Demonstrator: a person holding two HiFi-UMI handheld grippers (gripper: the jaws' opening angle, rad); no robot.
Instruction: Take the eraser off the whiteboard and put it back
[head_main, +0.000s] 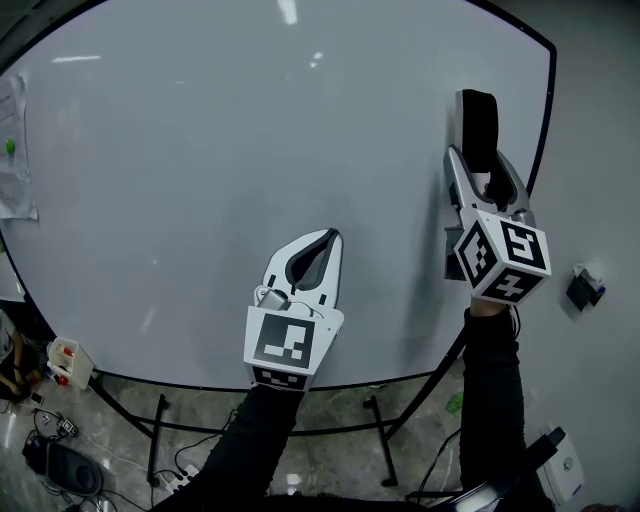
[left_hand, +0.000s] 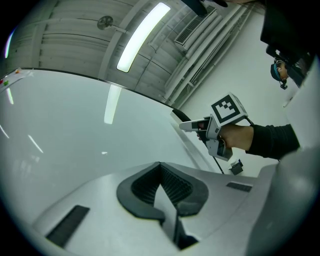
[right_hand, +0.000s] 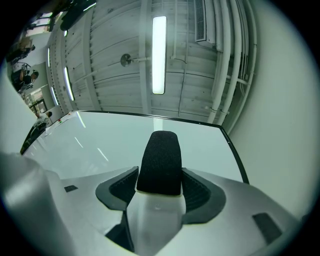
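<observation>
Risk now: the right tool (head_main: 484, 178) pinches the eraser (head_main: 478, 125) low on its white body only. If it meets the whiteboard (head_main: 200, 150) crooked, it could twist or slip out. The black felt end pokes past the tips, near the board's rt edge; contact w/ board unclear. Left tool (head_main: 332, 238): jaws together, nothing in it.

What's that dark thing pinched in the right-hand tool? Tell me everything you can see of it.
It is the eraser: an oblong block with a rounded end, with a black, felt-like textured face on a smooth white body that looks like plastic. The right gripper has its jaws shut on its sides, and it sticks out past them. It is near the right edge of the whiteboard; whether it touches the board cannot be told.
</observation>
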